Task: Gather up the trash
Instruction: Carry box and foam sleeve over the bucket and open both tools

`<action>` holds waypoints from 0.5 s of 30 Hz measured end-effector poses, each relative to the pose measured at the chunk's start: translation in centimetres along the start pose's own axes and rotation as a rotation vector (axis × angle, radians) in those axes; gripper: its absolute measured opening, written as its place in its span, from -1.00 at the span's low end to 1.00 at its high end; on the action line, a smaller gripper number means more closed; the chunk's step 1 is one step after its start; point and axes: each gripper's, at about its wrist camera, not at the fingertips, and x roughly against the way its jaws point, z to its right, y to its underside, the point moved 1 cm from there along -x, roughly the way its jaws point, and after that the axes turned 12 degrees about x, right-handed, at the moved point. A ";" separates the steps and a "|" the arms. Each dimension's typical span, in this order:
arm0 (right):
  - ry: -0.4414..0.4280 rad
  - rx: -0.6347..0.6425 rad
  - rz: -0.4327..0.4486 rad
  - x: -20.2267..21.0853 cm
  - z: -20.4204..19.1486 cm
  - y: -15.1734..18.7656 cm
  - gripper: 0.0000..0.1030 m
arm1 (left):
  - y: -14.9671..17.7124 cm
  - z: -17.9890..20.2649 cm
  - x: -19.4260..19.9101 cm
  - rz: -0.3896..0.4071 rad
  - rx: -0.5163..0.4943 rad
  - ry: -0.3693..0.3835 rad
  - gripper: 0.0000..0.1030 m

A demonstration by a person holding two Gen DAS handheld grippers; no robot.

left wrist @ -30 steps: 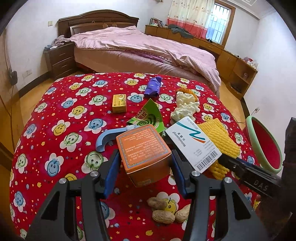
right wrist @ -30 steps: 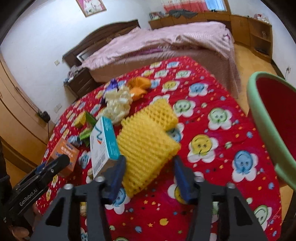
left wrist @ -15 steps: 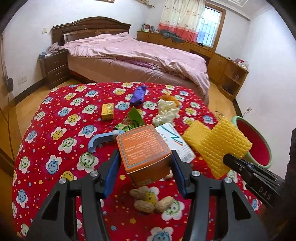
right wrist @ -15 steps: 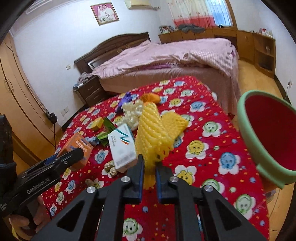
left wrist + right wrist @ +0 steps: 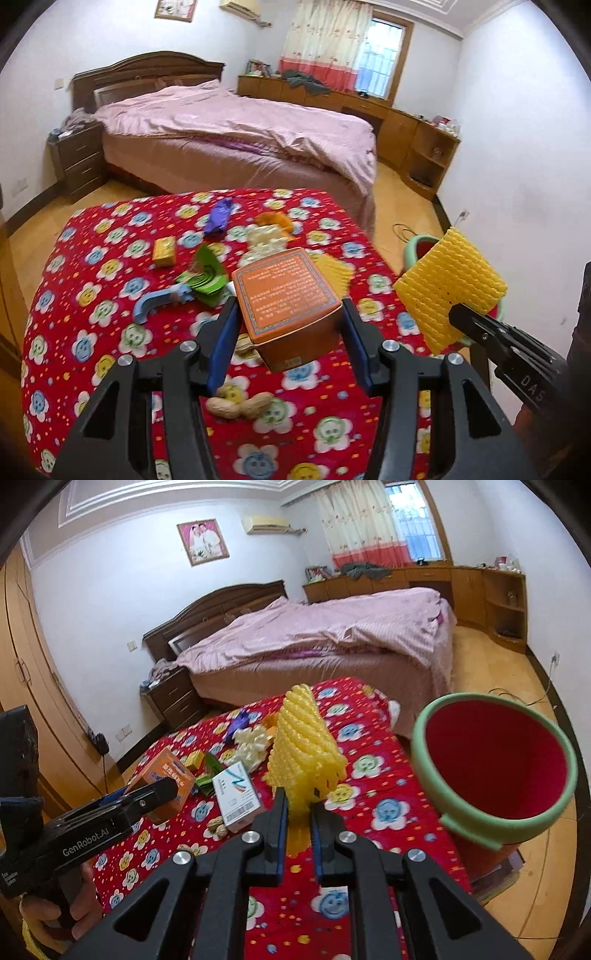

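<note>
Foam net (image 5: 303,738), flat on the table a second ago, now hangs clear just left of the bin (image 5: 495,797), pinched in the right gripper (image 5: 297,805); left gripper (image 5: 288,332) clamps the orange box (image 5: 286,299); both loads look ready to drop.

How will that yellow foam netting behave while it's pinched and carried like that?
The netting probably weighs very little: it stands up above the right gripper, held only by its lower edge. It looks soft and squashy, since the fingers have closed almost together on it. Its open mesh should grip rather than slip, though it may flop when swung.
</note>
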 end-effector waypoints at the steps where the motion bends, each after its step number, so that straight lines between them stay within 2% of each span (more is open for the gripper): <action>1: 0.010 -0.003 0.007 0.4 0.4 -0.1 -0.75 | -0.1 0.5 -0.1 -0.004 -0.007 0.010 0.05; 15: 0.164 -0.079 0.042 4.0 7.3 0.2 -0.75 | 0.0 9.5 -3.5 -0.059 -0.138 0.126 0.05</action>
